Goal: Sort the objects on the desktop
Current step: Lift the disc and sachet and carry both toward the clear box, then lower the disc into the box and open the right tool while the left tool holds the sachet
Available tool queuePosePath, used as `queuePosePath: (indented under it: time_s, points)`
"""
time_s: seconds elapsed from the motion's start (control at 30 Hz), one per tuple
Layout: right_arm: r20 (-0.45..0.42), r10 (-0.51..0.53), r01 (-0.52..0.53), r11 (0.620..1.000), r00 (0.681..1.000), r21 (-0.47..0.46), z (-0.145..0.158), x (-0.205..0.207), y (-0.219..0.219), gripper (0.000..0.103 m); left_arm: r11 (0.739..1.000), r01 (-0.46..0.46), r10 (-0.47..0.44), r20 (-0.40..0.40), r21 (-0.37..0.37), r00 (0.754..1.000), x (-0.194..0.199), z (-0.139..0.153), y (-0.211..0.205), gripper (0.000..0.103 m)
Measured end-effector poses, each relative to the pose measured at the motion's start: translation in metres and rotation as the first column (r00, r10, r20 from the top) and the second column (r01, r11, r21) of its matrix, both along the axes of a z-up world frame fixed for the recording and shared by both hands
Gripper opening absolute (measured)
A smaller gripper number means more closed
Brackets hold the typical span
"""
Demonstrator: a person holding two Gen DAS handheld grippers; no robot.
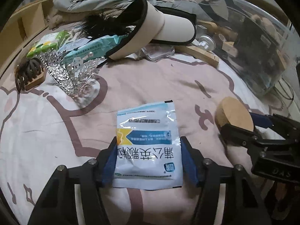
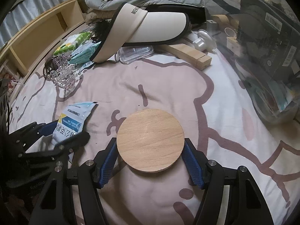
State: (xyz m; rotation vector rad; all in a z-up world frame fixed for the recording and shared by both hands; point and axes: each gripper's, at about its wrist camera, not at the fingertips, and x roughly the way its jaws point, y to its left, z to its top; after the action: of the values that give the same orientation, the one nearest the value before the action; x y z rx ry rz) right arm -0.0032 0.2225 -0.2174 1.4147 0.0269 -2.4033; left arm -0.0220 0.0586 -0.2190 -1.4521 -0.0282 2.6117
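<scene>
Left gripper (image 1: 149, 157): fingers pinching the white-and-blue sachet (image 1: 148, 142) by its two side edges, blue pads touching the packet's lower half. The sachet lies flat on the pink patterned bedsheet (image 1: 131, 86) (printing reads upside down from this camera).

Right gripper (image 2: 150, 161): fingers clamped on the round wooden disc (image 2: 150, 140), one pad against each side of its rim. The disc sits level just above the sheet, to the right of the sachet and near it; the two are apart.

Far end of the bed, clustered together: a cream visor with black trim (image 2: 150, 28), tipped on its side; a clear plastic lid (image 2: 135, 54) just beside its brim; a green-and-white wipes pack (image 1: 46, 44) and a teal pack (image 1: 90, 48) lying side by side; a beaded tiara (image 1: 73, 71) in front of them; a dark hair claw (image 1: 28, 73) resting on a small wooden block.

Right side: a wooden stick (image 2: 189, 53) lying on the sheet and a transparent storage bin (image 1: 262, 43) holding assorted items, contents indistinct.
</scene>
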Motion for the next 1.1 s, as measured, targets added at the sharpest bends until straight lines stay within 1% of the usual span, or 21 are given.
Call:
queuePosePath:
  time_s: [0.1,0.17,0.23,0.37,0.43,0.53,0.6,0.67,0.73,0.77,0.83,0.93,1.1]
  points:
    - [-0.008,-0.011,0.010,1.000,1.000,-0.015,0.003,0.000,0.004,0.069,1.000,-0.013,0.013,-0.003,0.025,1.000,0.000,0.003,-0.005,0.057]
    - [-0.016,-0.018,0.017,1.000,1.000,-0.024,0.006,-0.002,0.007,0.069,0.999,-0.021,0.022,-0.012,0.038,1.000,0.002,0.007,-0.008,0.051]
    - [-0.022,-0.024,0.023,0.999,0.999,-0.032,0.008,-0.002,0.009,0.069,0.998,-0.022,0.023,-0.018,0.056,1.000,0.003,0.012,-0.011,0.049]
    - [-0.035,-0.029,0.027,0.998,0.999,-0.050,0.014,-0.001,0.013,0.069,0.999,-0.014,0.017,-0.060,0.047,0.998,0.009,0.023,-0.012,0.049]
    - [-0.045,-0.025,0.022,0.998,0.999,-0.056,0.018,0.000,0.013,0.069,0.998,-0.004,0.009,-0.071,0.061,0.997,0.011,0.029,-0.013,0.049]
    - [-0.076,-0.010,0.005,0.998,0.997,-0.065,0.030,0.004,0.012,0.069,0.998,0.016,-0.010,-0.104,0.056,0.994,0.015,0.039,-0.011,0.049]
    - [-0.099,0.000,-0.008,0.996,0.995,-0.089,0.042,0.009,0.014,0.069,0.999,0.034,-0.028,-0.133,0.041,0.991,0.019,0.047,-0.009,0.049]
    - [-0.128,0.010,-0.024,0.994,0.992,-0.107,0.057,0.013,0.017,0.069,0.998,0.048,-0.041,-0.147,0.046,0.988,0.023,0.053,-0.008,0.049]
    - [-0.163,0.015,-0.033,0.994,0.987,-0.105,0.071,0.018,0.022,0.069,0.997,0.064,-0.056,-0.159,0.047,0.986,0.026,0.061,-0.006,0.049]
    - [-0.183,0.015,-0.034,0.994,0.983,-0.103,0.079,0.021,0.026,0.069,0.996,0.076,-0.067,-0.181,0.044,0.981,0.028,0.069,-0.003,0.049]
    - [-0.207,0.009,-0.030,0.994,0.978,-0.102,0.092,0.025,0.036,0.069,0.995,0.093,-0.081,-0.210,0.043,0.974,0.032,0.079,-0.001,0.049]
    - [-0.226,-0.006,-0.019,0.994,0.974,-0.107,0.111,0.030,0.055,0.069,0.990,0.123,-0.104,-0.247,0.064,0.963,0.037,0.096,0.003,0.049]
    - [-0.276,-0.032,-0.002,0.992,0.961,-0.123,0.157,0.032,0.092,0.069,0.983,0.167,-0.138,-0.294,0.075,0.946,0.047,0.117,0.013,0.049]
